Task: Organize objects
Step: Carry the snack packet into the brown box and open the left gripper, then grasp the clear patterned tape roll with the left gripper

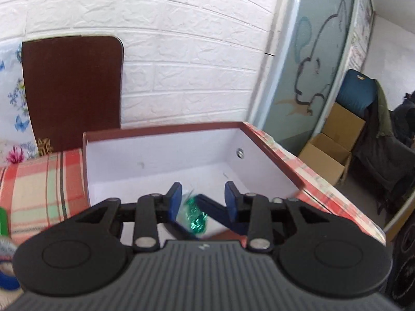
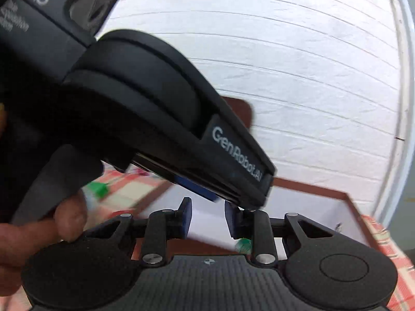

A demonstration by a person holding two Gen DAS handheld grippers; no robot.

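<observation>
An open box with a red-brown rim and white inside stands on the plaid cloth; its far rim also shows in the right wrist view. A small shiny green wrapped thing lies low in the box and peeks out under my right finger linkage. My left gripper hovers over the box, its blue pads apart and not pressing the green thing. Its black body crosses above my right gripper, which is open with only white box showing in the gap. The right fingers show below the left ones.
A brown board leans on the white brick wall. Plaid cloth covers the table, with tape rolls at the left edge and a green item on it. Cardboard boxes and a chair stand far right. A hand holds the left gripper.
</observation>
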